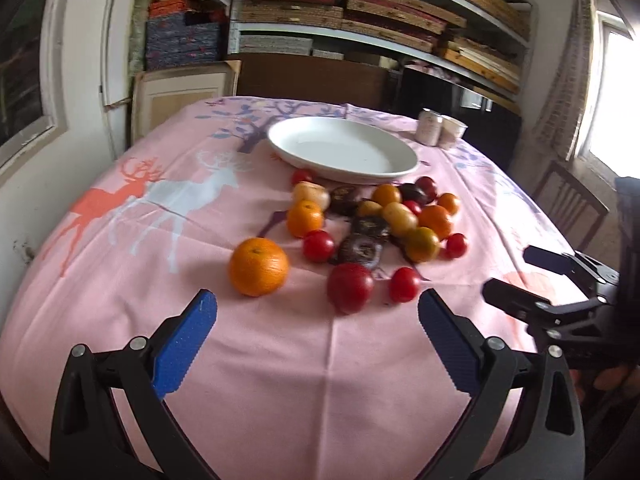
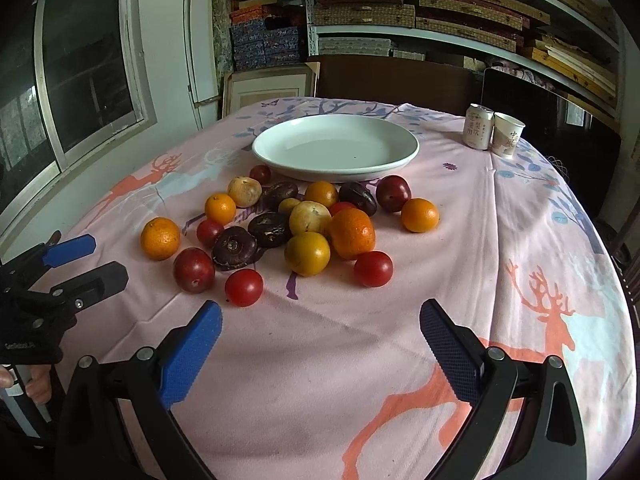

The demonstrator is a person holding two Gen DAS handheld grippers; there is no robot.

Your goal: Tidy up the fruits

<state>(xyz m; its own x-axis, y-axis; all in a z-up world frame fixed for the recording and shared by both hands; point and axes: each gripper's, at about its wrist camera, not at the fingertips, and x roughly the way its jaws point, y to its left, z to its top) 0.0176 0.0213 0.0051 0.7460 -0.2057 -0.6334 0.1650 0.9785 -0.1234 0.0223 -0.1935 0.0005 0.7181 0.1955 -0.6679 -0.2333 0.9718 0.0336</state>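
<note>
Round, glossy fruits point(image 2: 308, 224) are heaped on a pink cloth-covered surface point(image 2: 460, 240) beside one smooth white oval plate point(image 2: 335, 146); both grippers, left point(image 1: 318, 338) and right point(image 2: 320, 340), are held with ribbed jaws wide apart, empty

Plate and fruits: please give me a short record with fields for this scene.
plate: white plate, nothing on it
fruits: loose pile on the pink tablecloth, in front of the plate
nearest to left gripper: orange
left gripper: open, holds nothing
right gripper: open, holds nothing
beside: can, paper cup
</note>
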